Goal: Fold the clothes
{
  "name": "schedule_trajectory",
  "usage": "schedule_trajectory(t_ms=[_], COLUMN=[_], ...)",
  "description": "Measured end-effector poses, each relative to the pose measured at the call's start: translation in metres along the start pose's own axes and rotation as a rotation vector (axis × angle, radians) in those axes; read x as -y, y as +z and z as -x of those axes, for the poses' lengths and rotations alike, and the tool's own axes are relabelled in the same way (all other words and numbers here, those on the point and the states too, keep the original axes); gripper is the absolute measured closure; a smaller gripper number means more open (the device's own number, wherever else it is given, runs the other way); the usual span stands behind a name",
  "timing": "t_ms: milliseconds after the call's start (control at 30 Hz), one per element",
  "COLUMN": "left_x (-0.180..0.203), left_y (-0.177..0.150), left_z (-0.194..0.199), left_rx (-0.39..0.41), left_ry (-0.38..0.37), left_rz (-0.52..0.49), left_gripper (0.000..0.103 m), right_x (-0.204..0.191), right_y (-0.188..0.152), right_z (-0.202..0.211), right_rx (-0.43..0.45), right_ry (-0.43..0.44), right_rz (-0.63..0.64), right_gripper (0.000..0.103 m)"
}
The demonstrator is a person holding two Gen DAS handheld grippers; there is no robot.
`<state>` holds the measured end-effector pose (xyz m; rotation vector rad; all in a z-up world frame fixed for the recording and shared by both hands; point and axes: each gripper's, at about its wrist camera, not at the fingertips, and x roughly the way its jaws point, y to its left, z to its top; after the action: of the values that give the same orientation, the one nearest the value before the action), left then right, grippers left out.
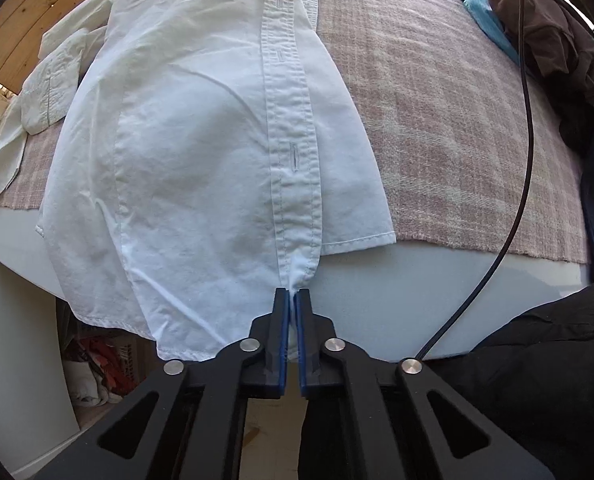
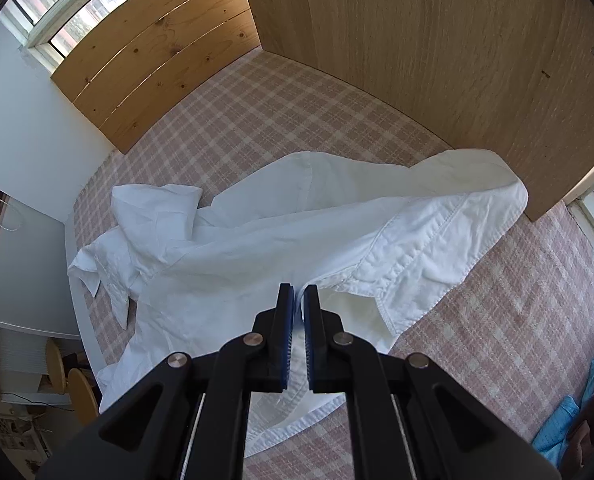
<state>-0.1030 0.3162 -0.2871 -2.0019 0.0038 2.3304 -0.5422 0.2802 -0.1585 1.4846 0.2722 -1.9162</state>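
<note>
A pink-and-cream checked blanket (image 1: 457, 128) is covering the bed and stretching away ahead of both grippers, with a wooden headboard (image 2: 437, 52) standing at its far side in the right wrist view and a slatted wooden panel (image 2: 153, 64) meeting it at the corner, up and to the left of the right gripper

The white shirt (image 1: 185, 140) is lying spread across the blanket, directly ahead of each tool. In the left wrist view its buttonhole placket (image 1: 293, 120) is running straight away from the fingertips, the hem is hanging over the pale edge of the bed (image 1: 377, 300) to the left of the gripper, and a crumpled sleeve (image 1: 49, 88) is resting far off to the upper left. In the right wrist view the collar (image 2: 449, 232) is arching up and to the right of the fingertips, lifted off the blanket, while a bunched sleeve is lying to the upper left

A heap of dark brown and blue clothes (image 1: 537, 32) is sitting well off to the upper right of the left gripper

The left gripper (image 1: 293, 294) is pinching the bottom end of the placket, blue pads pressing together on the cloth

The right gripper (image 2: 298, 292) is clamping white fabric just below the collar, with a fold of it showing between the pads
</note>
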Motion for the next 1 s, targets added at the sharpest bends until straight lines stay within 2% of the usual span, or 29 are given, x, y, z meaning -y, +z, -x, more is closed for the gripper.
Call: schedule_trajectory(t_ms=[167,333,433,500,567,700,800,867,900,967,1000], left_x=[-0.026,-0.053,-0.057,-0.018,-0.007,0.004,0.010,0.007,0.006,0.006,0.008], left_y=[-0.010,-0.011,0.009,0.049,0.058,0.050,0.050,0.047,0.045,0.041,0.039], left_z=[0.011,0.057,0.078,0.052,0.039,0.017,0.000,0.005,0.012,0.025,0.031], left_rx=[0.015,0.109,0.167,0.175,0.148,0.050,0.000,0.006,0.020,0.039,0.046], left_ry=[-0.115,-0.204,-0.234,-0.213,-0.206,-0.244,-0.181,-0.128,-0.120,-0.120,-0.125], left_rz=[0.099,0.198,0.176,0.114,0.057,-0.011,-0.050,-0.050,-0.048,-0.039,-0.035], left_gripper=[0.102,0.102,0.102,0.102,0.101,0.101,0.101,0.098,0.097,0.080,0.080], right_x=[0.002,0.002,0.004,0.006,0.009,0.017,0.023,0.026,0.026,0.025,0.025], right_y=[-0.001,0.003,0.014,0.022,0.028,0.036,0.035,0.033,0.031,0.030,0.030], right_z=[0.005,0.019,0.033,0.040,0.037,0.027,0.013,0.004,0.000,-0.004,-0.005], right_rx=[0.016,0.065,0.105,0.128,0.129,0.124,0.105,0.088,0.081,0.074,0.073], right_ry=[0.011,0.019,0.007,-0.014,-0.042,-0.096,-0.122,-0.123,-0.123,-0.129,-0.128], right_rz=[-0.008,-0.001,-0.002,-0.005,-0.009,-0.018,-0.026,-0.025,-0.022,-0.013,-0.012], right_gripper=[0.098,0.098,0.098,0.098,0.098,0.098,0.098,0.098,0.098,0.098,0.098])
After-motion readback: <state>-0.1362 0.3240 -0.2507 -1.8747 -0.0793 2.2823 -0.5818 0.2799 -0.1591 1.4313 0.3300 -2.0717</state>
